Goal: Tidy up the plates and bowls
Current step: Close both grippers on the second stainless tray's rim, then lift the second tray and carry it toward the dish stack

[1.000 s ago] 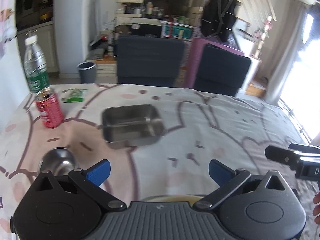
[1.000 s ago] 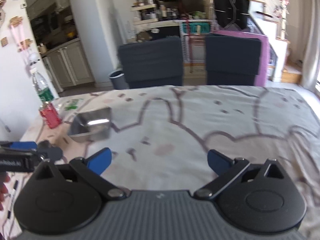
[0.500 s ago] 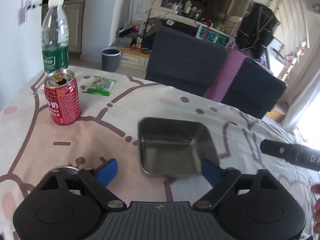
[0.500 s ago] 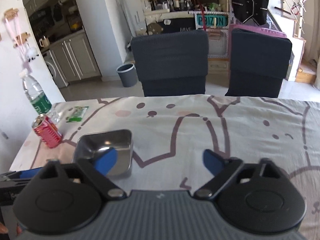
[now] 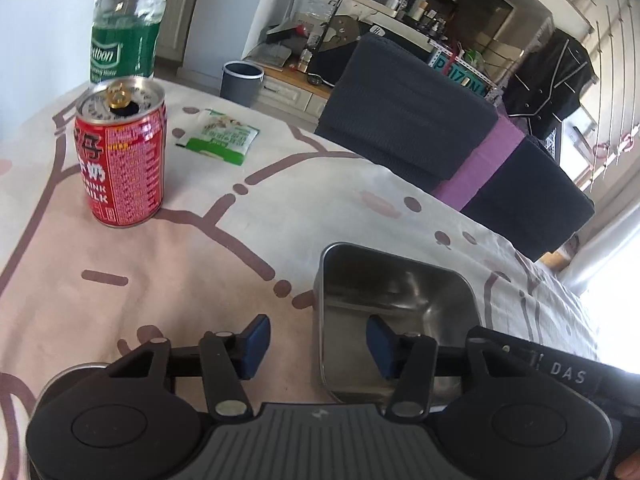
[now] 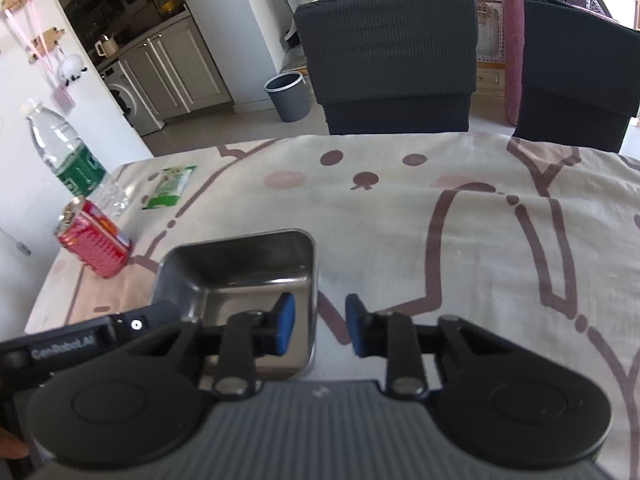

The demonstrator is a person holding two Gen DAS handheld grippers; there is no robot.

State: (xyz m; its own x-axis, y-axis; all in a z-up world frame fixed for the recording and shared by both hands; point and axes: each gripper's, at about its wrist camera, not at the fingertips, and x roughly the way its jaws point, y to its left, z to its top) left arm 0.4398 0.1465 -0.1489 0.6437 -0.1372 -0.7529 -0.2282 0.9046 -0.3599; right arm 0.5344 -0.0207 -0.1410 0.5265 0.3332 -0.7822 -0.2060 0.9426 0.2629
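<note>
Both grippers straddle walls of the square steel bowl: left gripper over its left wall, right gripper over its right wall, 2 blue pads spread, not gripping. Only the left view shows a round steel bowl left of it.

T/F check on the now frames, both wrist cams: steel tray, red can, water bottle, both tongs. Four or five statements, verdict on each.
1. The steel tray is empty. True.
2. The red can lies on its side. False: it stands upright, opened.
3. The right tongs straddle the tray's right wall. True.
4. The left tongs hold the can. False: they straddle the tray's left wall.
5. The water bottle stands behind the can. True.
</note>
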